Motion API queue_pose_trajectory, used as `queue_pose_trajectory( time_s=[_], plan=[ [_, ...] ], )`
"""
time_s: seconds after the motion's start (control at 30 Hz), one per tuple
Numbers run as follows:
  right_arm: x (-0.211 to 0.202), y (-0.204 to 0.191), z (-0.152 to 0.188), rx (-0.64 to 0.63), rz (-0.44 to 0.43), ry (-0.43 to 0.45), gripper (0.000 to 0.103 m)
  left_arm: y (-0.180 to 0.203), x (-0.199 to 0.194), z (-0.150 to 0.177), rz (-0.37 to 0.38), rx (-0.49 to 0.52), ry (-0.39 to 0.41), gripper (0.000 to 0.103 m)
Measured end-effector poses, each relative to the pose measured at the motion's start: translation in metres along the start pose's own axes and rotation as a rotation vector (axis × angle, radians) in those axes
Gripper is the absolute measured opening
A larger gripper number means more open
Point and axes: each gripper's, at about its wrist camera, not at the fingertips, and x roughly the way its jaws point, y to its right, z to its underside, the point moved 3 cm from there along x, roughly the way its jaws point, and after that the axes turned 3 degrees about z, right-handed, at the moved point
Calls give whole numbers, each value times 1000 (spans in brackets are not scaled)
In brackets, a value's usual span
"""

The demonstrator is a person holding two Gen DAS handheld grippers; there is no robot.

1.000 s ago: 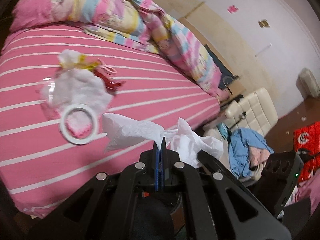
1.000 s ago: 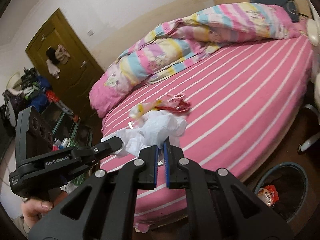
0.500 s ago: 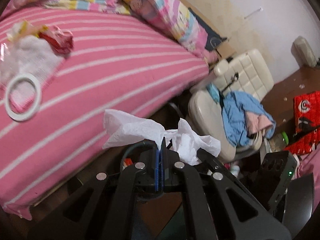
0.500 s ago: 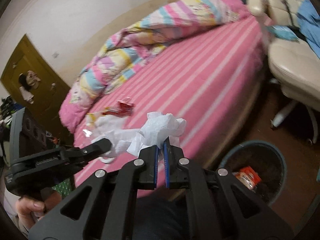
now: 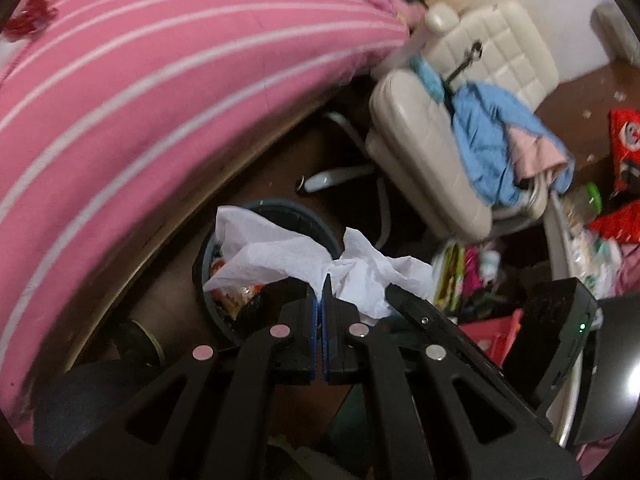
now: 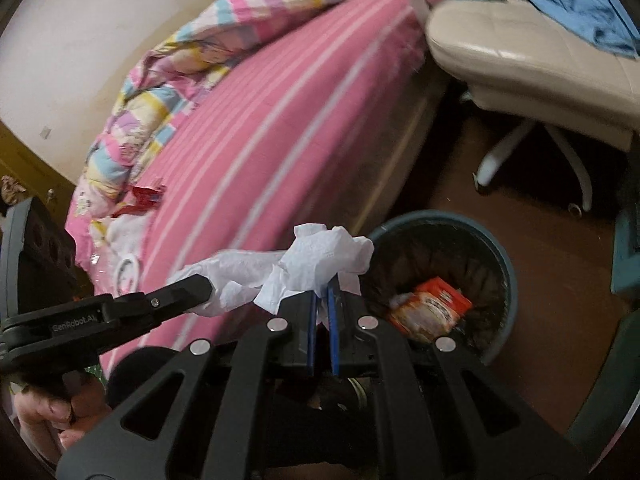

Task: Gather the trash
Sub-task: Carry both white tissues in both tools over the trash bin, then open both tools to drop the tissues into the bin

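Crumpled white tissue paper [image 5: 272, 248] is pinched in my left gripper [image 5: 319, 285], which is shut on it just above the round dark trash bin [image 5: 280, 205] beside the bed. My right gripper [image 6: 322, 292] is shut on more of the tissue [image 6: 328, 252], close to the bin's rim [image 6: 500, 256]. The paper stretches across to the left gripper's tip [image 6: 200, 284]; I cannot tell whether it is one sheet or two. An orange wrapper [image 6: 436, 308] lies in the bin. A red wrapper [image 6: 144, 198], a tape ring [image 6: 129, 268] and white scraps stay on the bed.
The pink striped bed [image 5: 160, 80] runs along the left, with a pastel quilt [image 6: 200, 40] at its far side. A cream swivel chair [image 5: 440, 140] with blue clothes stands behind the bin. Bags and clutter [image 5: 460, 272] crowd the floor to the right. A hand [image 6: 52, 412] holds the left gripper.
Both grippers swung off the bed and downward with the tissue still pinched. The trash pile slid to the far left, and the bin now lies just under the fingertips.
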Motion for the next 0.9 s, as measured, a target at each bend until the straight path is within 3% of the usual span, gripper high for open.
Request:
queue_pose_trajectory(
  time_s=[0.37,0.5,0.7,0.9],
  plan=[
    [45,55,18,69,102,-103,6,25,68,-8,-28,100,-158,1],
    [61,66,22,76,126,-136,6,18,105,-7,-36,65,-231,1],
    [83,79,23,79,161,-178,6,-7,161,5,-111,11,-359,1],
    [109,93,25,76,191,-216,6,-21,198,13,-172,-14,-428,2]
  ],
)
